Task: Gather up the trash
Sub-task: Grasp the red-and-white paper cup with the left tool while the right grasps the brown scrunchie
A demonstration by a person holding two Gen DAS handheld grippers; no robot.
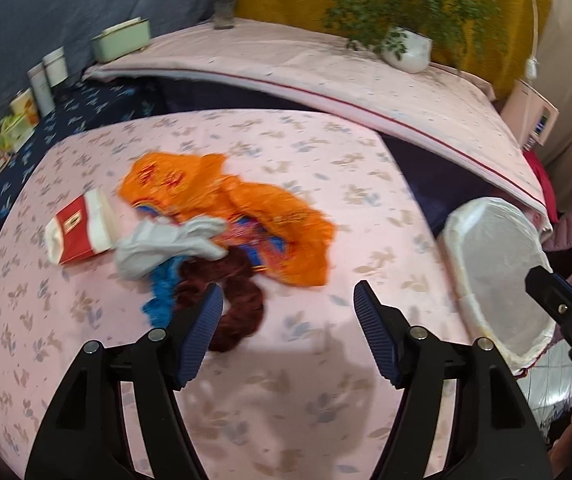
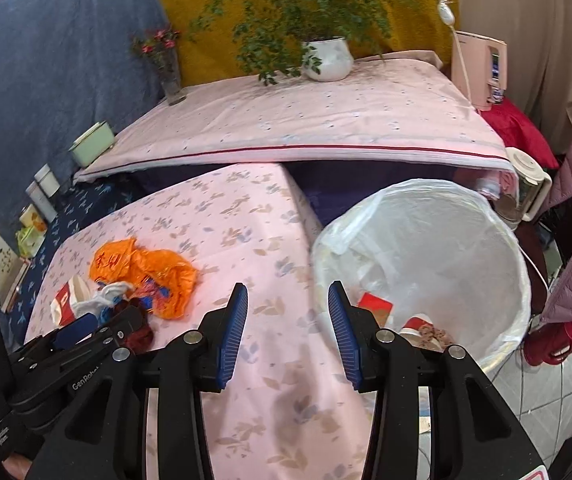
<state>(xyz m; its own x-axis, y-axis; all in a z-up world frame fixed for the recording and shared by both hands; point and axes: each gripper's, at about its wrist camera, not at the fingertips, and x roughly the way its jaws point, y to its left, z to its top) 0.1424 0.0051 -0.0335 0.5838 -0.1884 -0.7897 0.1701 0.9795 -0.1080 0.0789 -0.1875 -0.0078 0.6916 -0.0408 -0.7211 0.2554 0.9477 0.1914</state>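
Trash pile [image 1: 214,224] sat mid-bench on pink floral cloth [image 1: 86,360], long axis running roughly left-to-right in left wrist view.

- Red-and-white carton [image 1: 76,230] at left end of pile, lying on its side, long axis along that same line, white-banded end toward the pile.
- White crumpled piece [image 1: 166,246] just right of carton, touching it, tapering right onto orange plastic bag [image 1: 246,208].
- Orange bag spread widest, reaching toward bin side.
- Blue scrap [image 1: 162,292] and dark red ring-shaped fuzzy piece [image 1: 230,300] at near edge of pile.

Left hand-held gripper [image 1: 287,308]: jaws wide apart, nothing held. Left fingertip [image 1: 210,312] overlapped dark red ring in frame; contact could not be judged. Rest of pile ahead and left of jaw gap.

Right hand-held gripper [image 2: 287,308]: jaws parted, nothing between them, poised over bench edge beside bin. Pile [image 2: 138,284] well to its left, partly hidden behind left gripper body [image 2: 78,348].

Bin [image 2: 517,264] with white liner stood off right side of bench, close against it. Red card [image 2: 373,306] and red-and-white cup [image 2: 417,326] already lying inside.
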